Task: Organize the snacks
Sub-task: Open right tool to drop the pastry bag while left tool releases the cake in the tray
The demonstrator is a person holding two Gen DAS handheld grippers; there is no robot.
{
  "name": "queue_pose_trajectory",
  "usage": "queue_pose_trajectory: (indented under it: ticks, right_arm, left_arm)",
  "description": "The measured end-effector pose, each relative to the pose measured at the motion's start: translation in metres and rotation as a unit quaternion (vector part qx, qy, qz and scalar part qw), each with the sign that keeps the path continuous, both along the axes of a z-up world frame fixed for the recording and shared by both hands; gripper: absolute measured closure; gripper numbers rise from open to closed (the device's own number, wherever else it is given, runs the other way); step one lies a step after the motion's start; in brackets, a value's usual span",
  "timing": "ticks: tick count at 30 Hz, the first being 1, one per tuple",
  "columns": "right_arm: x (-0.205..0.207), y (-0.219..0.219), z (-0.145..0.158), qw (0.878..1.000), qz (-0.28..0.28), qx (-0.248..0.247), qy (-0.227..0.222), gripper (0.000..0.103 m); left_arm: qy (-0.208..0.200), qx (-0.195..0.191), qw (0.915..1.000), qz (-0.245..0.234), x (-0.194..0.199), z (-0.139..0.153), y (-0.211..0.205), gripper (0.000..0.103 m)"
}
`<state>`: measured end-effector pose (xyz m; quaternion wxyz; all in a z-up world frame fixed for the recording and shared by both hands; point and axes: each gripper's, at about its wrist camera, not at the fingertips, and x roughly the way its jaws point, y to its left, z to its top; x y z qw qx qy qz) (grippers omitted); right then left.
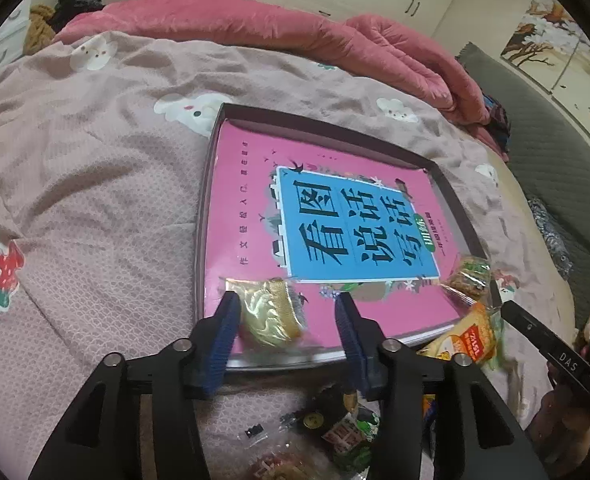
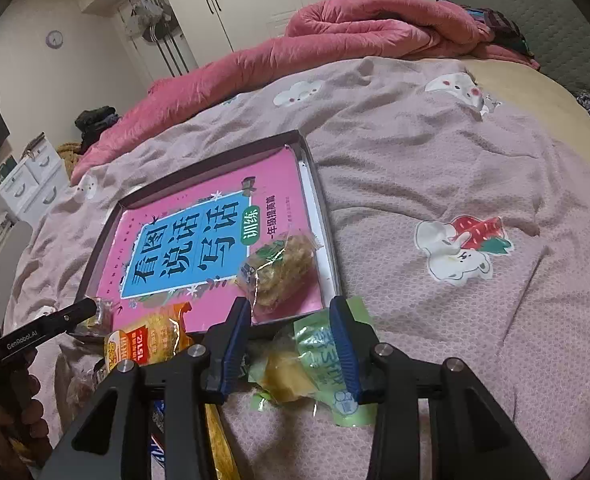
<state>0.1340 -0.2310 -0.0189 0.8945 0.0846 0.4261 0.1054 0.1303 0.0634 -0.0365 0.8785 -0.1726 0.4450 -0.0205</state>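
My left tool [image 1: 287, 320] stands apart around the gold-wrapped snack [image 1: 271, 316] at lower centre, on the pink book [image 1: 247, 200]; my right tool [image 2: 291, 332], partly spread, straddles the green packet [image 2: 323, 364] on the bed [image 2: 455, 160].

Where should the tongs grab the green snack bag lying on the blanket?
Probably across the green snack bag at its puffy middle, coming down from above. It lies flat on the blanket, already between the right tongs' open jaws.
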Motion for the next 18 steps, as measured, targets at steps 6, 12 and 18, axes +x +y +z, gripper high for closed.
queue_pose_trajectory:
  ticks: [6, 12, 18]
  right_arm:
    - [-0.008, -0.005, 0.012, 0.999, 0.003, 0.016, -0.028, 0.052]
    - [-0.016, -0.002, 0.021, 0.999, 0.015, 0.015, -0.049, 0.046]
    - [-0.025, 0.005, 0.03, 0.997, 0.029, 0.008, -0.072, 0.043]
  left_arm:
    - [-0.005, -0.002, 1.0, 0.006, -0.005, 0.006, 0.005, 0.039]
    - [-0.015, -0.002, 0.9999, 0.008, -0.012, 0.014, 0.008, 0.038]
    - [-0.031, 0.0, 0.9995, 0.01, -0.02, 0.026, 0.009, 0.035]
